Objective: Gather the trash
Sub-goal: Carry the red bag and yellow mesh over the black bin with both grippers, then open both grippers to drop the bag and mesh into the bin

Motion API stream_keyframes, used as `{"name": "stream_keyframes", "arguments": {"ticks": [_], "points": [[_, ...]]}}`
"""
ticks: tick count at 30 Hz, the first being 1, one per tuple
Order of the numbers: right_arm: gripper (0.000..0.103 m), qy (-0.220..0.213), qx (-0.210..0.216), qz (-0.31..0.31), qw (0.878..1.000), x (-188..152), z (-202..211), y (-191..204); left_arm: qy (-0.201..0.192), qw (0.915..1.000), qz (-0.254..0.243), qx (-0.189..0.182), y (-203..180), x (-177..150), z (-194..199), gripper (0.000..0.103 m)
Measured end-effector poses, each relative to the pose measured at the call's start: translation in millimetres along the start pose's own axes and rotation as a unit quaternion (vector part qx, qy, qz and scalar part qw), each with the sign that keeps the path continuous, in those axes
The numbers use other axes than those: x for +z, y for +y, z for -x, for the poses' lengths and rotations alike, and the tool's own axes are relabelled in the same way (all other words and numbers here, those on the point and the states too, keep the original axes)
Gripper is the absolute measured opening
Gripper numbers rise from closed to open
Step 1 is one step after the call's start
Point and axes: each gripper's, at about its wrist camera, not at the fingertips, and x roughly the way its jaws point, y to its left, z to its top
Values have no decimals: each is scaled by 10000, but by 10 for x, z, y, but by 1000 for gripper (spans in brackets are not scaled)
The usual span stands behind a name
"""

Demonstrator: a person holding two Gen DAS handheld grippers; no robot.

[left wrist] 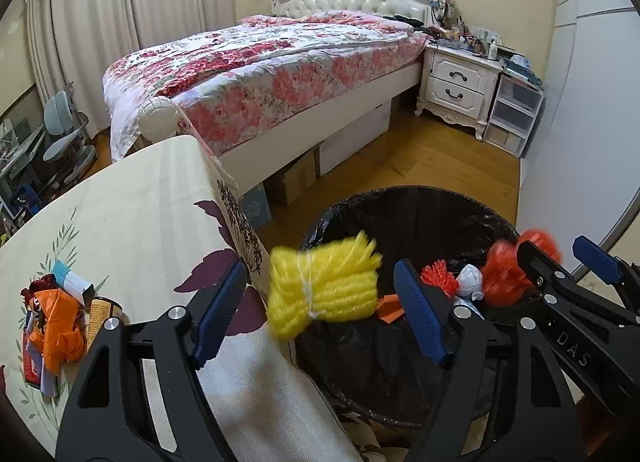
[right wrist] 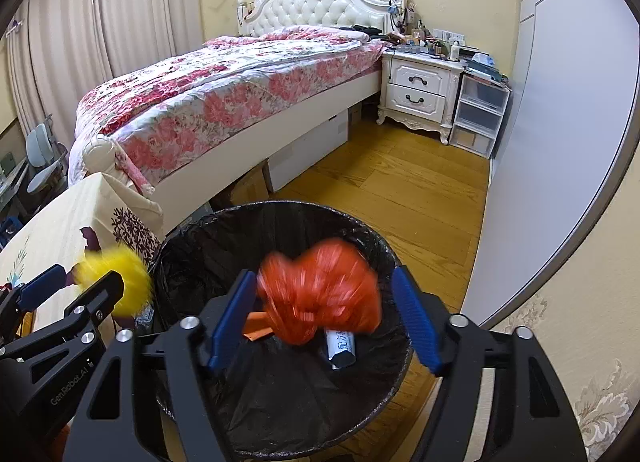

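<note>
A black-lined trash bin (left wrist: pixel 420 206) (right wrist: pixel 280 214) stands on the floor beside the table. My left gripper (left wrist: pixel 320 298) is open; a yellow foam net (left wrist: pixel 324 286) is blurred between its fingers, free of both pads, at the bin's left rim. It also shows in the right wrist view (right wrist: pixel 116 282). My right gripper (right wrist: pixel 324 314) is open over the bin; an orange plastic bag (right wrist: pixel 320 294) (left wrist: pixel 508 266) is blurred between its fingers, not touching them. The bin holds a red net (left wrist: pixel 440 278), a white wad (left wrist: pixel 470 282) and a white tube (right wrist: pixel 340 346).
The table with a floral cloth (left wrist: pixel 132 214) carries more trash at its left: an orange bag (left wrist: pixel 60 322), a can (left wrist: pixel 102 314) and wrappers. A bed (left wrist: pixel 260 62), a nightstand (left wrist: pixel 460 82) and plastic drawers (left wrist: pixel 512 110) stand behind. Wooden floor (right wrist: pixel 400 190) surrounds the bin.
</note>
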Motion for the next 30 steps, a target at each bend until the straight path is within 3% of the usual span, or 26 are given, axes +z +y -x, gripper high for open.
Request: {"name": "stream_keyframes", "arguments": {"ticks": [7, 16, 30], "points": [[73, -27, -76, -30, 10000, -6, 28, -33, -64, 10000, -14, 14, -11, 4, 19, 88], [74, -84, -120, -65, 9999, -17, 135, -54, -186, 9997, -46, 118, 19, -14, 151, 88], [74, -104, 332, 302, 9989, -173, 431, 416, -268, 9979, 358, 460, 613, -259, 693, 88]]}}
